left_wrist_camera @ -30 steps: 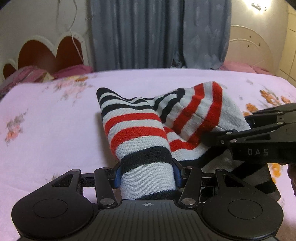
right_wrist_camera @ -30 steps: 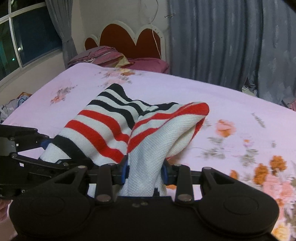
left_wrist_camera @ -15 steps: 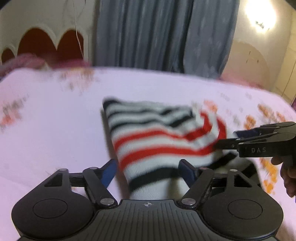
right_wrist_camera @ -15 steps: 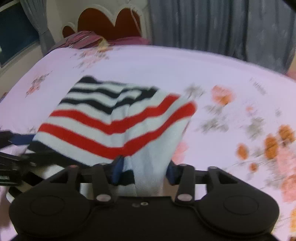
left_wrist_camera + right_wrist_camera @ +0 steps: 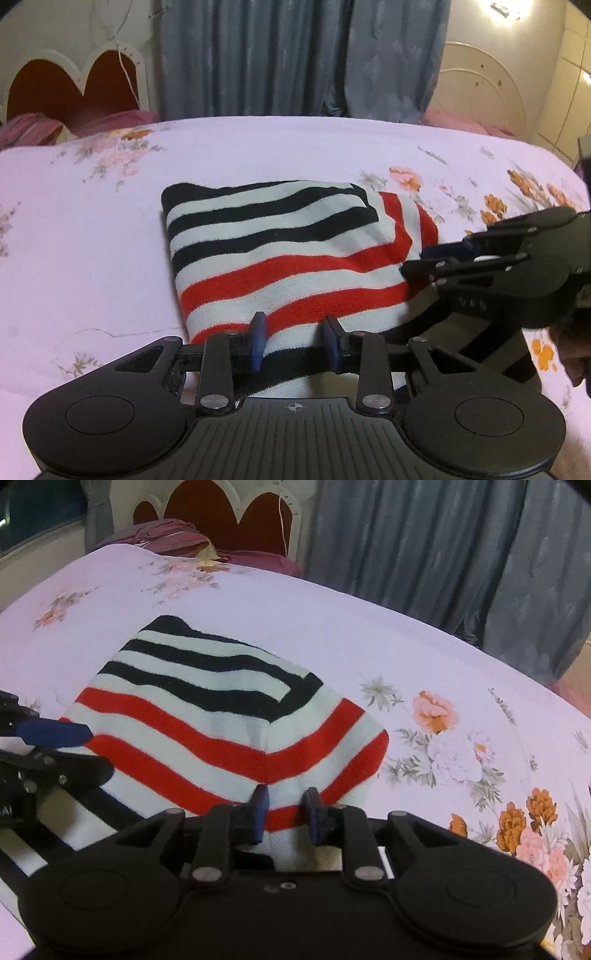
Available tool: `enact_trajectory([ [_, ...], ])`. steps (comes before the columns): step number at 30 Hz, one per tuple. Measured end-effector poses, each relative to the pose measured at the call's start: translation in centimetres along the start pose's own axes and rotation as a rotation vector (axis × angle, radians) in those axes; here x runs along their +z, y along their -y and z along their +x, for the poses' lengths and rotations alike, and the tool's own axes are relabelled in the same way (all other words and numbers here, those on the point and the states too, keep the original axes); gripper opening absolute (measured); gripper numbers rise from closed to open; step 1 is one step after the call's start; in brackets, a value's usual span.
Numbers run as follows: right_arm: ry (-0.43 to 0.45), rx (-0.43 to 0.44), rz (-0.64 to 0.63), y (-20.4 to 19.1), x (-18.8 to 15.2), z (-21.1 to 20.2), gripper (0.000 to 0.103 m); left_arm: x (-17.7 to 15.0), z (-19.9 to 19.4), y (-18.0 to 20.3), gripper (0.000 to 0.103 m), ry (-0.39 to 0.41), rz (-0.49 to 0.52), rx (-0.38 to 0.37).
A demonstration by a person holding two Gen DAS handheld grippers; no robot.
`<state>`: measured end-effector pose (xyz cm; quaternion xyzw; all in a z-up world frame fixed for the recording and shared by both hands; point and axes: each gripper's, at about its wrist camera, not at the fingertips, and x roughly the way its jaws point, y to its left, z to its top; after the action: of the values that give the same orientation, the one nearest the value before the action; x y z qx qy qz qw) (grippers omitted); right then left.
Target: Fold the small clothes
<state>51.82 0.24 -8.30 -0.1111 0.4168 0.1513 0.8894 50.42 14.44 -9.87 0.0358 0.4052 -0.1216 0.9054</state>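
A knit garment (image 5: 280, 251) with black, red and white stripes lies folded flat on the bed; it also fills the middle of the right wrist view (image 5: 221, 720). My left gripper (image 5: 294, 330) hovers over its near edge. Its jaws are closing, with flat cloth showing in the gap, and the pads do not press on it. My right gripper (image 5: 287, 805) stands over the garment's near right corner, its jaws also closing on no fold. Each gripper shows in the other's view: the right gripper (image 5: 413, 260) at the garment's right edge, the left gripper (image 5: 99, 753) at its left.
The bed (image 5: 92, 240) has a pale lilac sheet with flower prints. Pink pillows (image 5: 166, 539) and a red and white headboard (image 5: 55, 88) are at the far left. Grey curtains (image 5: 295, 55) hang behind. A hand (image 5: 569, 350) holds the right gripper.
A second ago both grippers held the garment's near edge up. They let it go, and it now lies flat in a folded rectangle. Both pairs of jaws spread and have narrowed again.
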Motion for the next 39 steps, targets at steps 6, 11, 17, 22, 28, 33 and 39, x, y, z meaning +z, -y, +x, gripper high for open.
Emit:
enact_trajectory([
  [6, 0.058, 0.061, 0.063, 0.7, -0.2, -4.3, 0.022, -0.9, -5.2, 1.6, 0.032, 0.062, 0.042, -0.004],
  [11, 0.052, 0.109, 0.031, -0.6, -3.0, -7.4, 0.021, -3.4, -5.8, 2.9, 0.032, 0.013, 0.040, 0.014],
  [17, -0.009, 0.077, -0.052, -1.4, -5.3, -6.9, 0.015, -6.3, -5.8, 3.6, 0.032, -0.037, 0.022, 0.032],
  [22, -0.007, 0.035, -0.107, -1.5, -6.1, -5.9, 0.000, -7.0, -5.2, 3.5, 0.032, -0.042, 0.017, 0.052],
  [28, 0.024, 0.048, -0.103, -0.9, -7.1, -5.9, 0.000, -7.3, -4.6, 3.5, 0.032, -0.040, -0.014, 0.072],
  [33, 0.038, 0.027, -0.123, -1.5, -7.2, -5.9, 0.000, -7.4, -4.6, 3.9, 0.032, -0.033, -0.030, 0.103],
  [39, 0.024, 0.057, -0.103, -1.0, -7.0, -5.9, 0.000, -7.2, -4.5, 4.7, 0.032, -0.043, -0.011, 0.150],
])
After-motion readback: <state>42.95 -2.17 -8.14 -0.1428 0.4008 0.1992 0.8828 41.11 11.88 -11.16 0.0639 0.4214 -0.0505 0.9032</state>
